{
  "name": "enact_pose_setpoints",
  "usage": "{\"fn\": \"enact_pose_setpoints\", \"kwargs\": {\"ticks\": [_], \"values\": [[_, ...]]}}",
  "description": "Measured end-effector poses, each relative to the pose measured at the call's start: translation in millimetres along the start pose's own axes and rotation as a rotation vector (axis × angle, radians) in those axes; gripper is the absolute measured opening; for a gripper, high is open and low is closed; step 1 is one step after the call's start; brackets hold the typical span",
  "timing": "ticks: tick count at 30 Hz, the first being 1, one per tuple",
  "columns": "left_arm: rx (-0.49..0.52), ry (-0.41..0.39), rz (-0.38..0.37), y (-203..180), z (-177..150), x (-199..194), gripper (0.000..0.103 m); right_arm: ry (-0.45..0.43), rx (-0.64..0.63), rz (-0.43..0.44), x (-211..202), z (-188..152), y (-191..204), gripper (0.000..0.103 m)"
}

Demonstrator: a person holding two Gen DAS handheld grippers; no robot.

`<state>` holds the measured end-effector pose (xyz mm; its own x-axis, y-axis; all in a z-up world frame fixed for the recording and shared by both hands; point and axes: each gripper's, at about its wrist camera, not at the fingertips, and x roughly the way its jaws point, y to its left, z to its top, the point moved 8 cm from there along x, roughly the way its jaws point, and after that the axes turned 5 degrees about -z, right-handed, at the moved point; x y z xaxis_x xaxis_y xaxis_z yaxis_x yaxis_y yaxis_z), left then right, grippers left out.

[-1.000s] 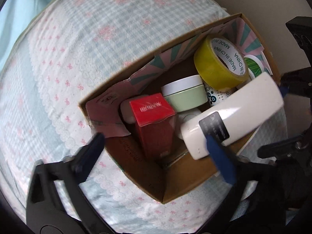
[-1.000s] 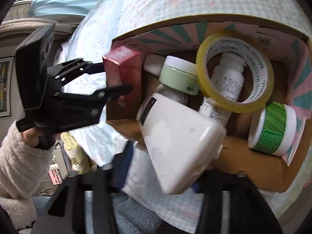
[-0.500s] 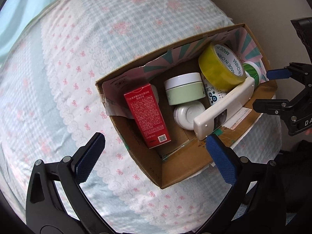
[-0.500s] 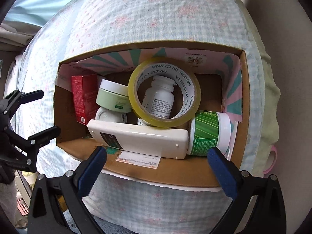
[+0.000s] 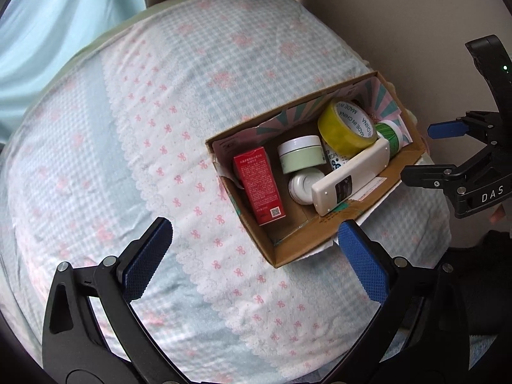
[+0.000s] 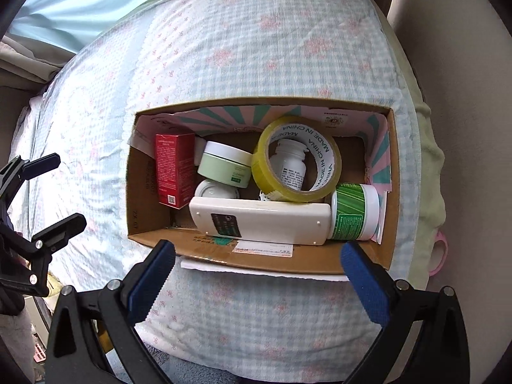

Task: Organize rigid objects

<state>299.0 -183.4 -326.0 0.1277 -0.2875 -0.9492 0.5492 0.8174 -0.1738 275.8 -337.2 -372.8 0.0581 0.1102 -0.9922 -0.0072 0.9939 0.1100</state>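
Seven items (image 6: 259, 220) inside cardboard box (image 6: 393, 172)

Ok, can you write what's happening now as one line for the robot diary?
left gripper: open, empty | right gripper: open, empty | white remote: in cardboard box | red box: inside too

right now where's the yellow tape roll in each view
Left wrist view: the yellow tape roll is right of centre, upper part, at the far end of the cardboard box.
Right wrist view: the roll sits near the middle, ringing a white bottle.
Shared landmark: the white remote lying just on the near side of the roll.
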Motion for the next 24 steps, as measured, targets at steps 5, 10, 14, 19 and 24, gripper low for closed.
{"fn": "enact_pose_setpoints", "kwargs": {"ticks": [5, 10, 14, 19, 24], "values": [[-0.038, -0.099, 0.000, 10, -17, -66, 0.103, -0.085, -0.046, -0.030, -52, -3, 39, 0.103], [-0.095, -0.247, 0.051, 29, -41, -153, 0.103, -0.216, -0.078, -0.053, -121, -8, 85, 0.103], [-0.154, -0.417, 0.137, 46, -63, -238, 0.103, -0.409, -0.095, -0.107, -199, -14, 124, 0.103], [-0.211, -0.659, 0.245, 49, -93, -334, 0.103, -0.645, -0.051, -0.104, -283, -38, 164, 0.103], [-0.241, -0.806, 0.306, 43, -132, -383, 0.103, -0.799, -0.006, -0.133, -323, -63, 179, 0.103]]}}
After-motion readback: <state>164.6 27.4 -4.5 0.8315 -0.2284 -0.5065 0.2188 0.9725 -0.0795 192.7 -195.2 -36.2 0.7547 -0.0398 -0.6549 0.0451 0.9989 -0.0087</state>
